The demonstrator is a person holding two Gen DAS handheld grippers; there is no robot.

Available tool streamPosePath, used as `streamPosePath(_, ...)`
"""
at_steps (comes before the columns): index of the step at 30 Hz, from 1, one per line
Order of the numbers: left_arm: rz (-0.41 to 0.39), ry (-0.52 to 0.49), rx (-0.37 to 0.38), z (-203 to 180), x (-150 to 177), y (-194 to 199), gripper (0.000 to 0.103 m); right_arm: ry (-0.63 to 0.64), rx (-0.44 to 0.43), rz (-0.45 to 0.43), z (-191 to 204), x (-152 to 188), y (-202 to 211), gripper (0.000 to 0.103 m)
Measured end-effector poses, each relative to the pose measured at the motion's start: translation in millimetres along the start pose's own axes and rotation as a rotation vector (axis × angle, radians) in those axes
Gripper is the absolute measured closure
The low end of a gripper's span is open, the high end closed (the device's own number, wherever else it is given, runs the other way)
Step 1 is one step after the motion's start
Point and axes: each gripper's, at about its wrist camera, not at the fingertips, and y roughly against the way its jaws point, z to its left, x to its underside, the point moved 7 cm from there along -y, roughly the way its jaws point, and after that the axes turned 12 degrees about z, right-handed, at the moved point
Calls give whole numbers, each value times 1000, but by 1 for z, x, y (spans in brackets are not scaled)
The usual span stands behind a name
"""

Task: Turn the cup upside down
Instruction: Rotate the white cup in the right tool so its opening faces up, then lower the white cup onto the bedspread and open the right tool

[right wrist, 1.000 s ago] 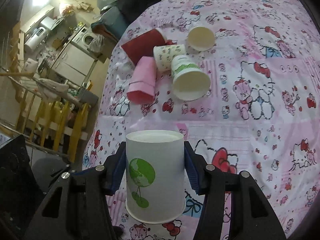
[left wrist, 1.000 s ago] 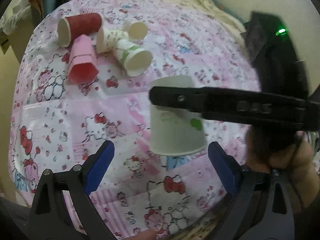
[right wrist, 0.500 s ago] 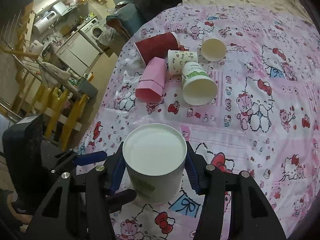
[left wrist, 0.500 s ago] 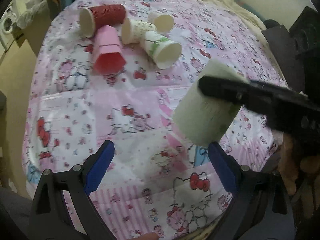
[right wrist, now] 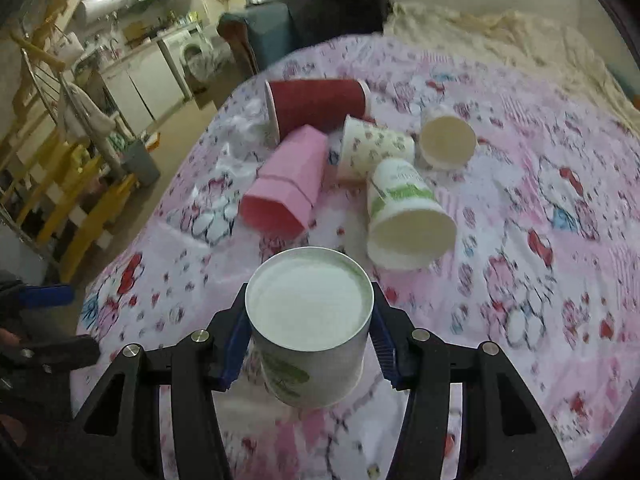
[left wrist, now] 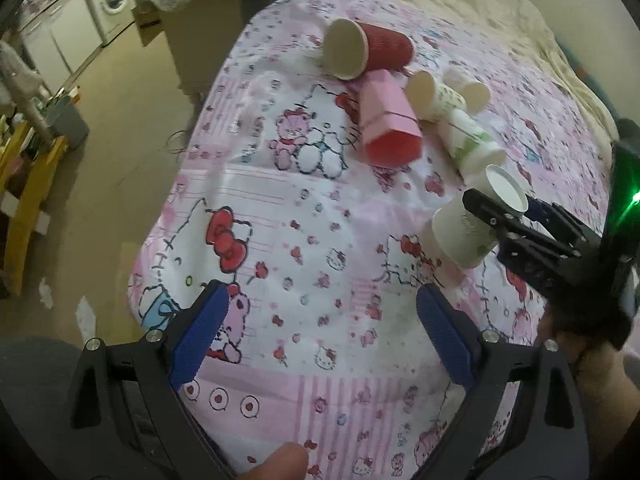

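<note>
Right tongs point(right wrist: 308, 344): clenched on the white paper cup point(right wrist: 310, 332), one blue pad on each side of its wall. The cup's closed base faces the right wrist camera and its mouth points away and down toward the bed point(right wrist: 520, 280). A green print shows on the lower wall. In the left wrist view the same cup point(left wrist: 468, 224) sits tilted between the black fingers of the right tongs point(left wrist: 516, 220), above the pink cartoon-print bedsheet; whether its rim touches the sheet cannot be told.

Left tongs point(left wrist: 320, 332): released, blue pads wide apart, nothing between them. They hang over the near part of the bed, with the held cup ahead of them and to their right.

Beyond the right tongs, five more cups lie on their sides in a cluster:
- a dark red ribbed cup point(right wrist: 316, 106), farthest, mouth to the left;
- a pink hexagonal cup point(right wrist: 288, 184), in front of the red one, mouth toward the tongs;
- a small patterned cup point(right wrist: 376, 148), beside the pink one on its right;
- a plain white cup point(right wrist: 448, 140), farther right, mouth toward the tongs;
- a white cup with green band point(right wrist: 404, 212), nearest the tongs, just right of the held cup.
</note>
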Motion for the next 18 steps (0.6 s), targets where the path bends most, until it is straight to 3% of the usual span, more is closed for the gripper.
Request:
streamPosePath(5, 9, -14, -9, -6, -2, -3, 10, 50, 81, -19, -1, -9, -17, 47)
streamPosePath(16, 7, -35, -39, -10, -3, -6, 10, 19, 21, 53, -8, 5, -16, 42)
streamPosePath(18, -2, -43, -41, -13, -3, -4, 10, 12, -2, 51, -7, 4, -12, 32)
